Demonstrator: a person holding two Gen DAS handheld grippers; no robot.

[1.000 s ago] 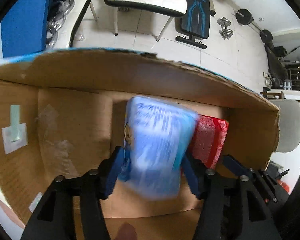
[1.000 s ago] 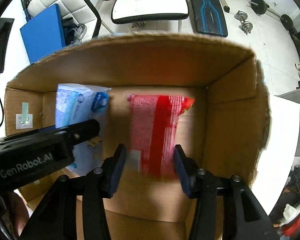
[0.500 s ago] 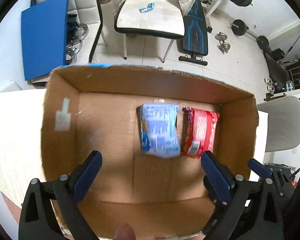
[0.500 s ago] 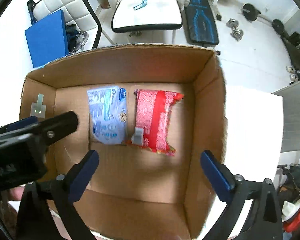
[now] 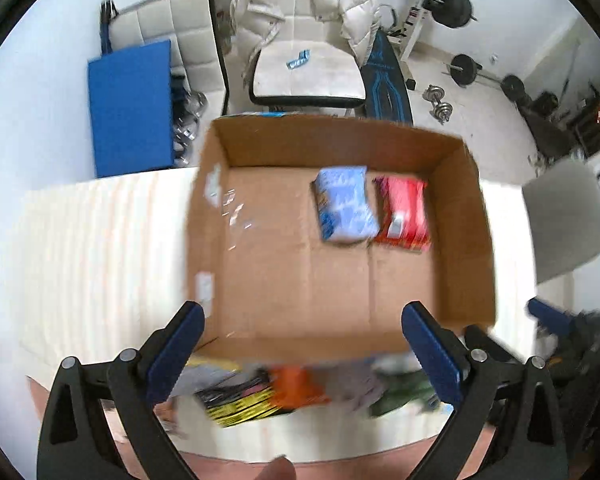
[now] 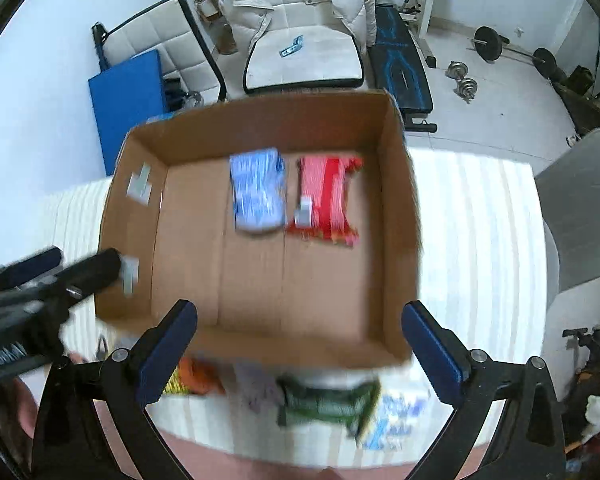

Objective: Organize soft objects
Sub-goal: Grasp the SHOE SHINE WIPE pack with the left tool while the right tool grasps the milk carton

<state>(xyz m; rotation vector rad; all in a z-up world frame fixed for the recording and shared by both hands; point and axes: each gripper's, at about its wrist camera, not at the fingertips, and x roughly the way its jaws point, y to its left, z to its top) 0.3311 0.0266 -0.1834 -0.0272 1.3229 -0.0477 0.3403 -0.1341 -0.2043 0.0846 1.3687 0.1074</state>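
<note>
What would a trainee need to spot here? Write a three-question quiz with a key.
1. True or false: the left claw holds the blue packet.
2. Which packet lies nearer the cardboard box's right wall: A) blue, B) red?
3. Fill in: more packets wait on the table outside the box's ____ wall.

Key:
1. False; both claws, the right claw included, are open and empty.
2. B, the red packet.
3. Near.

Print on the blue packet [image 5: 345, 203] and red packet [image 5: 405, 212] is too blurred to read.
</note>
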